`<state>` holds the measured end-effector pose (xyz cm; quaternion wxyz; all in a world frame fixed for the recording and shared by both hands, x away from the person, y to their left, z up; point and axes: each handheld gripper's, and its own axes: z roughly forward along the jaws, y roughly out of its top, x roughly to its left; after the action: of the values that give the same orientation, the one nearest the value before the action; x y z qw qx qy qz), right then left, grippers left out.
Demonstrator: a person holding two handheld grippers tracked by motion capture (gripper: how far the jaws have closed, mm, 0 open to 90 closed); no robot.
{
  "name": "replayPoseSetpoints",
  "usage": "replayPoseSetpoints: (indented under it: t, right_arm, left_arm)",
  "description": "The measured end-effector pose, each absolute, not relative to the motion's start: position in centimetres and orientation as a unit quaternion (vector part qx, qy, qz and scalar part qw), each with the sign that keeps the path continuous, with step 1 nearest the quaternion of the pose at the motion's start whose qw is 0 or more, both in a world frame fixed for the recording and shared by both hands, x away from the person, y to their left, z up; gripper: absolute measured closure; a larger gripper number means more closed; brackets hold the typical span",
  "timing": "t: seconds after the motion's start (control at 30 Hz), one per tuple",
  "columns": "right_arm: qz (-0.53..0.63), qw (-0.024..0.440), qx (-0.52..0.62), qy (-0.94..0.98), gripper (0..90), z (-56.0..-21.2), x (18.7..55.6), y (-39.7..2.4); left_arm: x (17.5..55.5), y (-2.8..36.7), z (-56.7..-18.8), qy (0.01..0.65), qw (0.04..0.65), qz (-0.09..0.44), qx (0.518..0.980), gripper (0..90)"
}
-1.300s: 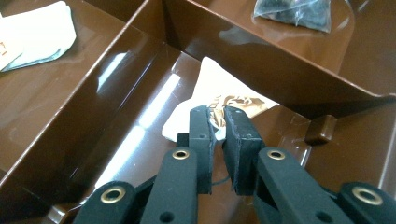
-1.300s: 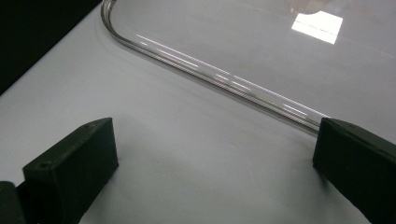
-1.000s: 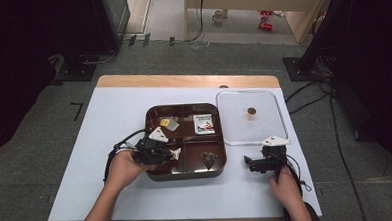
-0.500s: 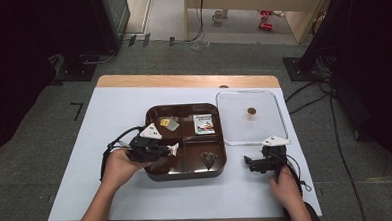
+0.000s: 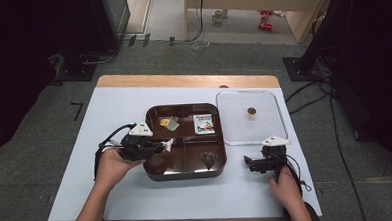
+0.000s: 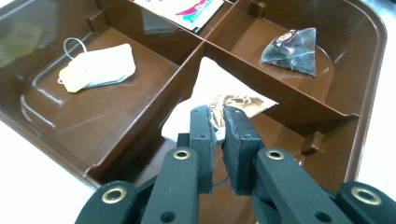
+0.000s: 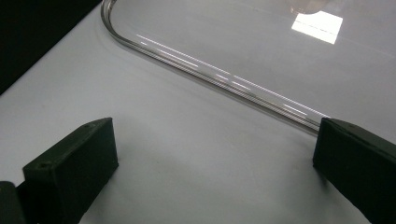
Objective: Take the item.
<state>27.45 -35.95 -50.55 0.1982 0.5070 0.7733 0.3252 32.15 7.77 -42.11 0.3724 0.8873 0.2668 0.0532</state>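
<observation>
A brown four-compartment tray [image 5: 186, 174] sits mid-table. My left gripper [image 5: 168, 143] reaches in from its left side and is shut on a small white packet with brown print [image 6: 223, 82], held above the near-left compartment [image 6: 218, 114]. A tagged tea bag [image 6: 99, 70] lies in one compartment, a dark pyramid tea bag [image 6: 292, 45] in another, and a printed sachet [image 6: 184, 9] in a third. My right gripper [image 5: 250, 162] rests on the table right of the tray, its jaws wide open [image 7: 215, 140] with nothing between them.
A clear lid [image 5: 279, 118] with a small brown knob [image 5: 251, 110] lies on the white tabletop right of the tray; its rim [image 7: 210, 74] runs just ahead of my right gripper. Cables trail from both grippers. The table's wooden far edge [image 5: 182, 81] borders the floor.
My left gripper has shifted left and slightly up with the packet still between its jaws. The right gripper has stayed where it was.
</observation>
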Motion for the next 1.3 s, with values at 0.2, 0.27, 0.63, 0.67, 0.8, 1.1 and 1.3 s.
replayPoseSetpoints:
  t: [0.2, 0.27, 0.63, 0.67, 0.8, 1.1, 1.3]
  right_arm:
    - [0.325, 0.198, 0.507, 0.773, 0.0, -50.6, 27.5, -35.9]
    - [0.325, 0.198, 0.507, 0.773, 0.0, -50.6, 27.5, -35.9]
    - [0.325, 0.198, 0.507, 0.773, 0.0, -50.6, 27.5, -35.9]
    - [0.325, 0.198, 0.507, 0.773, 0.0, -50.6, 27.5, -35.9]
    - [0.325, 0.198, 0.507, 0.773, 0.0, -50.6, 27.5, -35.9]
    - [0.325, 0.198, 0.507, 0.773, 0.0, -50.6, 27.5, -35.9]
    - [0.325, 0.198, 0.507, 0.773, 0.0, -50.6, 27.5, -35.9]
  left_arm:
    - [32.3, 8.7, -41.8, 0.277, 0.383, 0.057, 0.879, 83.4]
    - [32.3, 8.9, -41.7, 0.278, 0.384, 0.059, 0.879, 83.4]
    - [32.5, 11.2, -41.1, 0.3, 0.397, 0.07, 0.864, 83.4]
    - [32.5, 11.3, -41.0, 0.302, 0.398, 0.071, 0.863, 83.4]
    - [32.5, 12.0, -40.8, 0.309, 0.402, 0.075, 0.859, 83.4]
    - [32.7, 13.7, -40.6, 0.33, 0.41, 0.084, 0.846, 83.4]
    - [32.7, 14.6, -40.5, 0.34, 0.41, 0.088, 0.842, 83.4]
